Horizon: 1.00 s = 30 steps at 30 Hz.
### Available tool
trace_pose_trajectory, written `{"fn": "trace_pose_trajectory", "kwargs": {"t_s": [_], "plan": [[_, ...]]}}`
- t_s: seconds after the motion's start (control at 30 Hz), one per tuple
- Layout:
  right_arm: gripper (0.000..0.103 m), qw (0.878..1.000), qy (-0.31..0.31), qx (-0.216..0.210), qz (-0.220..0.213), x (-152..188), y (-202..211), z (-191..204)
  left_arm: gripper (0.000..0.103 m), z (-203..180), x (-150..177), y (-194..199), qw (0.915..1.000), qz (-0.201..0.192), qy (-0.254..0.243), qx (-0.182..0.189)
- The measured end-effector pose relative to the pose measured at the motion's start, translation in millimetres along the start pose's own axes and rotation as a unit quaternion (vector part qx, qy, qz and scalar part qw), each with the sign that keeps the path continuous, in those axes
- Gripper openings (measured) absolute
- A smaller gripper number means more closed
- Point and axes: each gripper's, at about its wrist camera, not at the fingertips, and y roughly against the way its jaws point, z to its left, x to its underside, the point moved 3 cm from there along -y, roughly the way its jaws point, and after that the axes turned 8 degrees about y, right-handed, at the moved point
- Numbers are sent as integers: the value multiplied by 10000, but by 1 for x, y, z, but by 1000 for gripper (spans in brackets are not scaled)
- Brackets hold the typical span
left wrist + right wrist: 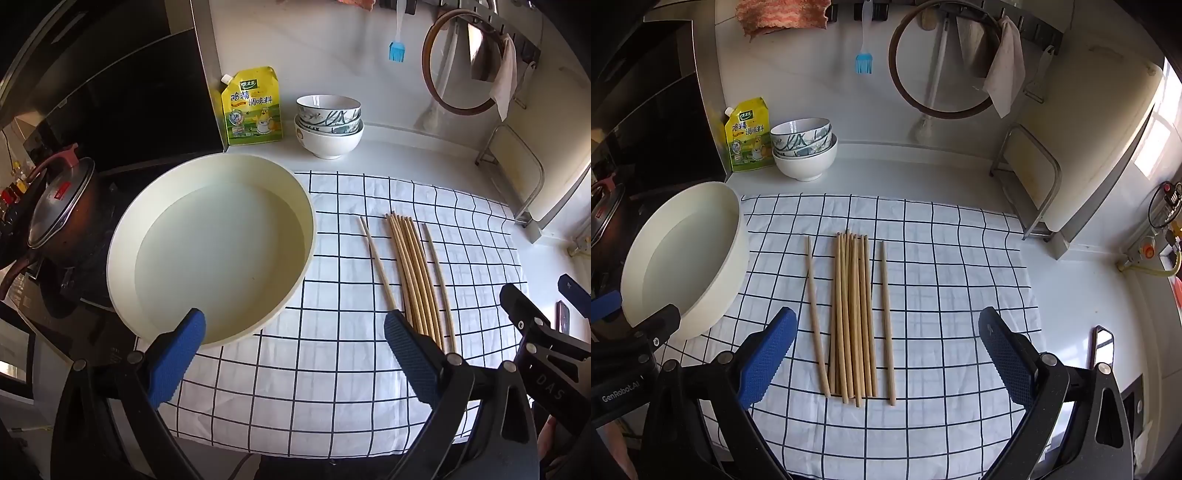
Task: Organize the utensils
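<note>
Several wooden chopsticks (854, 317) lie side by side on a white checked cloth (942, 295); a single one lies apart on each side of the bundle. They also show in the left wrist view (413, 273). A round cream tray (214, 247) sits at the cloth's left edge, empty; it shows in the right wrist view (683, 258) too. My left gripper (295, 354) is open and empty, above the cloth between tray and chopsticks. My right gripper (888, 358) is open and empty, hovering over the near ends of the chopsticks.
Stacked bowls (328, 123) and a yellow seasoning pouch (253, 107) stand at the back wall. A lidded pot (61, 210) sits on the stove at left. A cutting board in a metal rack (1034, 177) stands at right. A blue brush (864, 61) hangs on the wall.
</note>
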Motion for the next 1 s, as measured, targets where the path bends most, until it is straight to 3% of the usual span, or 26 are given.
{"fn": "trace_pose_trajectory", "kwargs": {"t_s": [1.0], "plan": [[94, 9999, 41, -86, -47, 3, 9, 9, 96, 9, 3, 3, 9999, -56, 85, -56]]}}
